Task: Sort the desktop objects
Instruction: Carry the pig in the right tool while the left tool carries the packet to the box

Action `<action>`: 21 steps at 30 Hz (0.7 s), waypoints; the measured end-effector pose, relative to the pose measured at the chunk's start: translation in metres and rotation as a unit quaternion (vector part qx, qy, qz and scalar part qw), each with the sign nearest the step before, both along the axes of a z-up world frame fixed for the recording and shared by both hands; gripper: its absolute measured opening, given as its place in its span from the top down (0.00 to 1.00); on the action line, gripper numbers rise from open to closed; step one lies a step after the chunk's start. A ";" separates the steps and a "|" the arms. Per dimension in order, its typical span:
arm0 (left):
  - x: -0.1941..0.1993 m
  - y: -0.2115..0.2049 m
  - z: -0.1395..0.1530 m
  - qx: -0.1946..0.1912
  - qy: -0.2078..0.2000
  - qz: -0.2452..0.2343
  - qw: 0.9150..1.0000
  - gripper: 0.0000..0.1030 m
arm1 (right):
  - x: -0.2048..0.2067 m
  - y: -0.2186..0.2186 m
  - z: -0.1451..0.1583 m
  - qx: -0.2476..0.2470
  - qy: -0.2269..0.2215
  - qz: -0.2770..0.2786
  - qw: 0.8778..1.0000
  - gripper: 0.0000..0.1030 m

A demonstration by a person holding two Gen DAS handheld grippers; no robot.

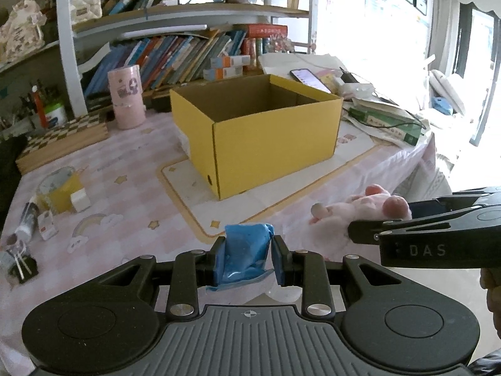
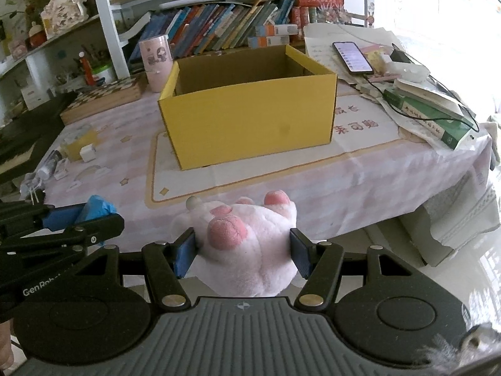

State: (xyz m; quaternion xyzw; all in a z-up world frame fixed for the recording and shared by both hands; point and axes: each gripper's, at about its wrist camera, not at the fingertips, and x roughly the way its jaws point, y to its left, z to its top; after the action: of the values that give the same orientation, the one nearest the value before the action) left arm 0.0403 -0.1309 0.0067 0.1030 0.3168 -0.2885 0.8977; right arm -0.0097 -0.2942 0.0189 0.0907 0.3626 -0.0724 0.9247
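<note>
My left gripper (image 1: 249, 255) is shut on a crumpled blue packet (image 1: 245, 250), held above the near table edge. My right gripper (image 2: 242, 252) is shut on a pink plush paw (image 2: 247, 241) with pink toe pads; it also shows in the left wrist view (image 1: 360, 210), to the right of the blue packet. The blue packet shows at the left in the right wrist view (image 2: 97, 208). An open yellow cardboard box (image 1: 260, 131) stands on a mat in the middle of the table, beyond both grippers; its inside bottom is hidden.
Small items lie at the table's left: a yellow box (image 1: 62, 195), a white cube (image 1: 80, 200), a tube (image 1: 26, 219). A pink cup (image 1: 126, 95) and a checkered board (image 1: 65, 139) stand behind. A phone (image 2: 352, 56), books (image 2: 429, 112) and papers are at the right.
</note>
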 end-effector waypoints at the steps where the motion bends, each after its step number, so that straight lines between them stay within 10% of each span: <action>1: 0.001 -0.003 0.000 -0.001 -0.001 -0.002 1.000 0.72 | 0.002 -0.002 0.000 -0.001 0.000 -0.001 1.000 0.42; 21: 0.037 -0.061 0.015 -0.024 -0.027 -0.004 0.999 0.72 | 0.041 -0.061 0.016 -0.023 -0.022 0.006 0.999 0.42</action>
State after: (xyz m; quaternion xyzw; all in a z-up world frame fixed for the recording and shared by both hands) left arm 0.0774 -0.1923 0.0216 0.0903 0.2847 -0.2964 0.9072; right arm 0.0316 -0.3548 0.0350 0.0688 0.3408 -0.0733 0.9348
